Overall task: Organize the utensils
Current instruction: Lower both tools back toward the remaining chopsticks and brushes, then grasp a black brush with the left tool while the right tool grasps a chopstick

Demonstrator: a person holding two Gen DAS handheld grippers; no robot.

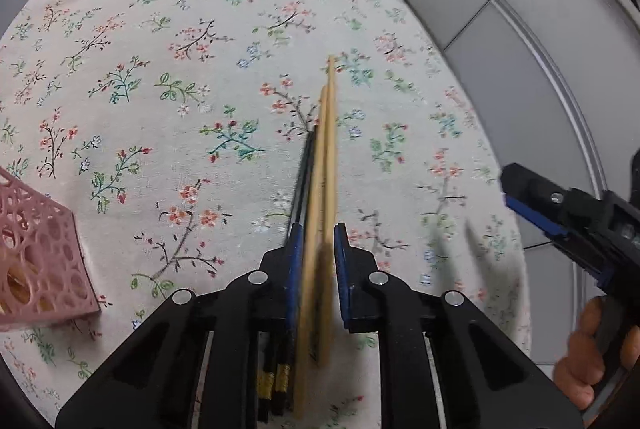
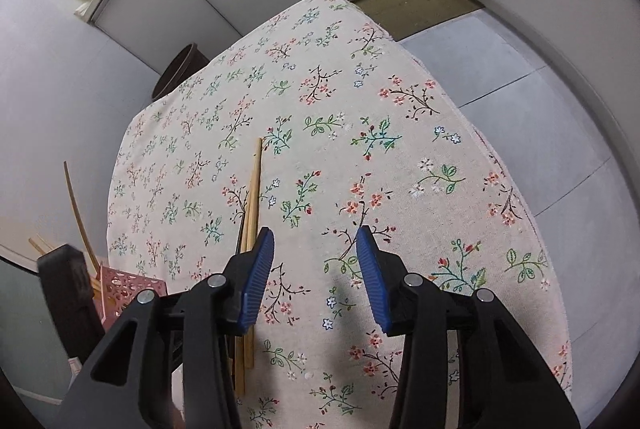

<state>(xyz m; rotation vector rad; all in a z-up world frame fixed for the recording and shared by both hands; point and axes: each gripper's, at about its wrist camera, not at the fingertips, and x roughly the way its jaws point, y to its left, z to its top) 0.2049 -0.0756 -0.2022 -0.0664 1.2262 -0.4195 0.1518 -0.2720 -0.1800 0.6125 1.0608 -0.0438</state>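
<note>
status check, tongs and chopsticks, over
Left tongs closed on the chopsticks. Right tongs open, empty, beside them. Pink holder off to the side, path clear.

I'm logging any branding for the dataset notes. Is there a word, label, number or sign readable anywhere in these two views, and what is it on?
None can be read in either view.
Chopsticks: no print; the dark pair has gold bands near one end, pattern only, no letters.
Pink perforated basket: holes only, no label.
Floral tablecloth: flowers, no text.
Left gripper and right gripper: plain black with blue pads, no markings visible.
</note>
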